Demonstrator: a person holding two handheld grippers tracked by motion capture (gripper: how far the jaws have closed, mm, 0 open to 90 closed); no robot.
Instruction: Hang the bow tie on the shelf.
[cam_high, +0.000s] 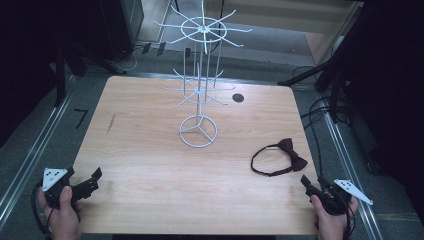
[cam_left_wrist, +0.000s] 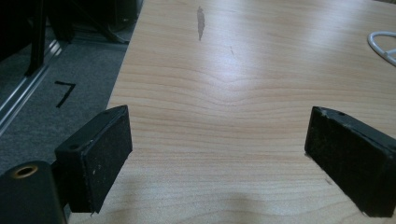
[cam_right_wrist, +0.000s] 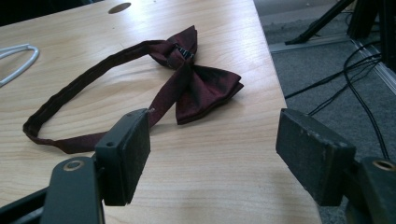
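A: nearest the lens: right claw (cam_right_wrist: 212, 154), jaws wide apart, nothing between the pads; just beyond it, dark red bow tie (cam_right_wrist: 191, 84) lying flat on the wooden surface (cam_right_wrist: 93, 70), strap looped out to one side; near jaw overlaps the strap in the right gripper view, contact unclear

B: high view position?

A: bow tie (cam_high: 286, 156) at the surface's (cam_high: 150, 150) right side, close to the near-right corner; right claw (cam_high: 312, 182) just beside it, at the near edge; held in the person's right hand (cam_high: 330, 220)

B: left side?

A: left claw (cam_high: 92, 180) at the near-left corner, in the left hand (cam_high: 62, 212); left gripper view: left claw (cam_left_wrist: 217, 154) also spread wide, bare wood between the pads, gripping nothing

B: anything else on the surface?

A: white wire display rack (cam_high: 199, 75), upright, round base around mid-surface, two tiers of radiating hooks, all bare; well apart from the bow tie; dark round hole (cam_high: 238, 98) in the top behind it, to the right; dark streak (cam_high: 111, 122) on the wood to the left

B: off the surface?

A: grey floor (cam_high: 30, 140); black cables (cam_right_wrist: 345, 79) on it to the right
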